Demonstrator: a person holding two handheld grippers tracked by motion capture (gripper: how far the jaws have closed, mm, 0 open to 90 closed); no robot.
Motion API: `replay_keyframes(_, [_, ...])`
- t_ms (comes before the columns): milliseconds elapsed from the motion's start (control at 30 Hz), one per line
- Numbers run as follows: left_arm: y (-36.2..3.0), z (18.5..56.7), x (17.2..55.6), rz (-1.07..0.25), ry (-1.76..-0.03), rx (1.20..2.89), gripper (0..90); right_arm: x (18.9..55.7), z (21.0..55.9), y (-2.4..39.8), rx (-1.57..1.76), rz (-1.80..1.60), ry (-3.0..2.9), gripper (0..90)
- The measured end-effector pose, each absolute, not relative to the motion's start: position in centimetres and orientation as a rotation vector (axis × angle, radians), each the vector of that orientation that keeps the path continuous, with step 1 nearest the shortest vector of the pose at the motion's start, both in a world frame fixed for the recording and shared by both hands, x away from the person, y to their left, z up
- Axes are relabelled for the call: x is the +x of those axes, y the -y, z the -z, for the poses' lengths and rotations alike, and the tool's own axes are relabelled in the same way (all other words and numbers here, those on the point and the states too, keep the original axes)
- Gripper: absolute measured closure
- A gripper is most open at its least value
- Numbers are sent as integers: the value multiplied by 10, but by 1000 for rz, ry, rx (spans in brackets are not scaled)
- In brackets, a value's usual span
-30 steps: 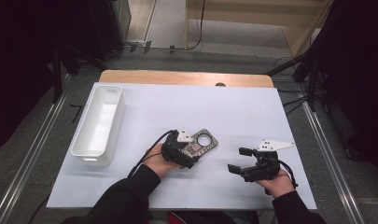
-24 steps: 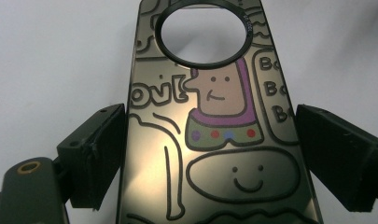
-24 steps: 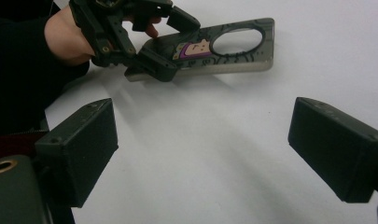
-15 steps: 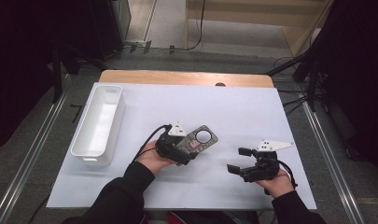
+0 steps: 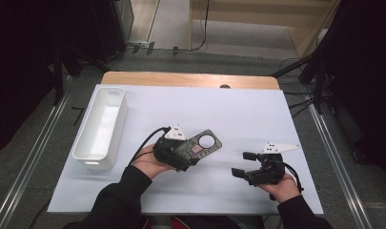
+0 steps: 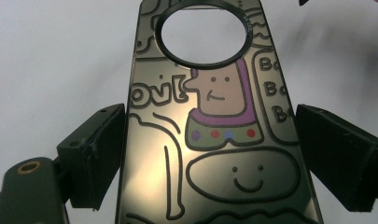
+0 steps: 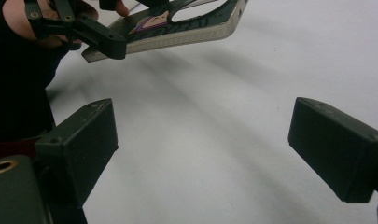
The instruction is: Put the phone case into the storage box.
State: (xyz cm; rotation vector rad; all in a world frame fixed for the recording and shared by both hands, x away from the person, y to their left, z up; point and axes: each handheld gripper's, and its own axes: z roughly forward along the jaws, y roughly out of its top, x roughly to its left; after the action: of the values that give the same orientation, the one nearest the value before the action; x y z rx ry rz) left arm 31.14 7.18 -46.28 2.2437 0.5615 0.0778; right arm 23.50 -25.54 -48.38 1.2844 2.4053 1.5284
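The left gripper (image 5: 193, 152) is clamped by the edges on a cartoon-printed door hanger (image 6: 214, 140), now lifted off the white table (image 5: 257, 114) where it lay a second ago. The right gripper (image 5: 243, 164) waits nearby, jaws apart and empty. Such a narrow edge grip could let the glossy hanger slip or tilt.
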Motion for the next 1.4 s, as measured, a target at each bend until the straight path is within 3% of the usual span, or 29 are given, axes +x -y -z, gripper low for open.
replay_keyframes(1400, [-119, 456, 279, -70, -564, 2229, 114, 233, 479, 246, 1401, -1504, -2419, 72])
